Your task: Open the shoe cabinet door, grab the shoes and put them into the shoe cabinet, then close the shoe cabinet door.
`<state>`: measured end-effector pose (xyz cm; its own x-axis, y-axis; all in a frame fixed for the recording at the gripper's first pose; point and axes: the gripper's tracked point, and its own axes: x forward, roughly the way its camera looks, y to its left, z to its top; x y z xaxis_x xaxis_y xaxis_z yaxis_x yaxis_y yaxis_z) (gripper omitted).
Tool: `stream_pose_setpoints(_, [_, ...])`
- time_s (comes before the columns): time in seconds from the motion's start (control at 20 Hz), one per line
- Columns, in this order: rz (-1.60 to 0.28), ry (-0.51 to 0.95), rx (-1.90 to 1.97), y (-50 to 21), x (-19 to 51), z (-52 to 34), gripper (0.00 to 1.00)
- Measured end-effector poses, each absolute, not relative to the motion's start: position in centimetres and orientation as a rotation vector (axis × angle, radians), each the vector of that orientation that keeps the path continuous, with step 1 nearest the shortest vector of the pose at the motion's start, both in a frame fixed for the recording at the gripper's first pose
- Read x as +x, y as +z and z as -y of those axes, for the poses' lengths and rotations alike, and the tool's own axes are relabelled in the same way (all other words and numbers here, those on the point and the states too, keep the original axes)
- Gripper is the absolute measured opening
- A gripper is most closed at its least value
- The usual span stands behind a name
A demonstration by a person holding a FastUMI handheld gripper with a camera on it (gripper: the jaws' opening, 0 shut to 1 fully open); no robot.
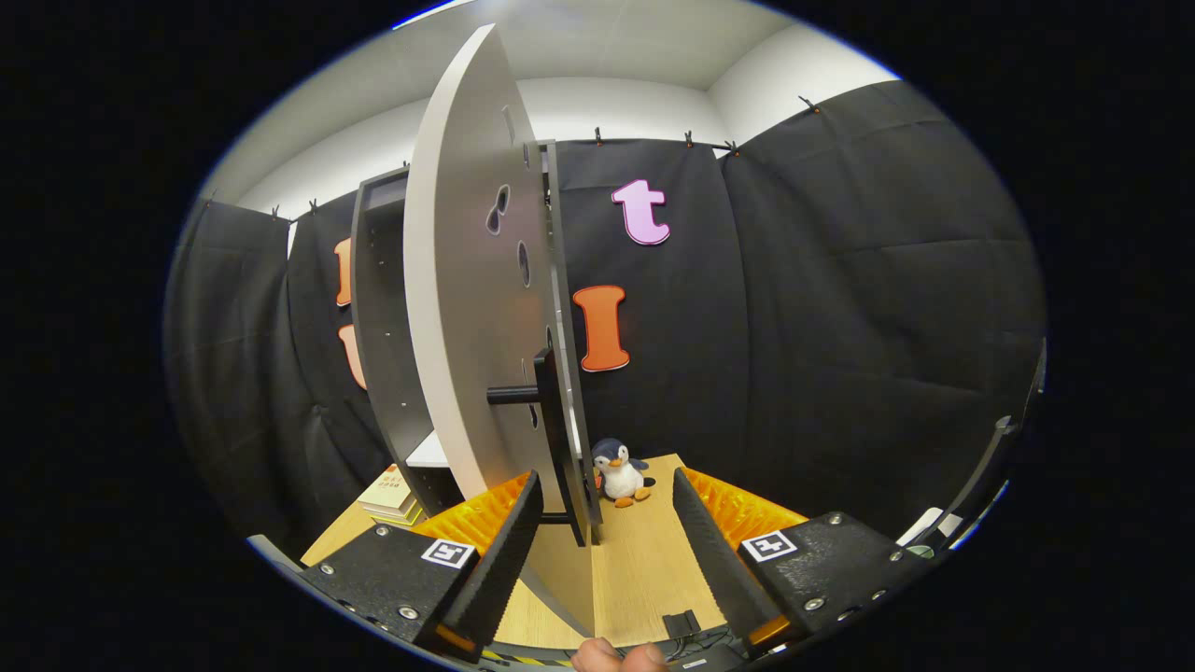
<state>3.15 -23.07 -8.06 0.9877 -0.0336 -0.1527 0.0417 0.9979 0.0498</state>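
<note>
Both gripper fingers straddle the open cabinet door's handle.

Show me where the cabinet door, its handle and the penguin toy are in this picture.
door (462, 308): gripper view, middle of its pale face.
handle (551, 411): gripper view, the dark upright bar by the door's edge.
penguin toy (618, 474): gripper view, its white belly.
</note>
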Motion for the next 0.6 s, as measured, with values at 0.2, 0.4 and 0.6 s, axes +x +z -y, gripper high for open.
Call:
stream_pose_setpoints(0.2, [-0.165, -0.051, 0.041, -8.1, 2.9, 20.7, 0.89])
stream_pose_setpoints(0.4, [-0.179, -0.069, 0.041, -8.1, 2.9, 18.6, 0.89])
stream_pose_setpoints(0.6, [-0.19, -0.066, 0.032, -8.2, 3.1, 15.6, 0.89])
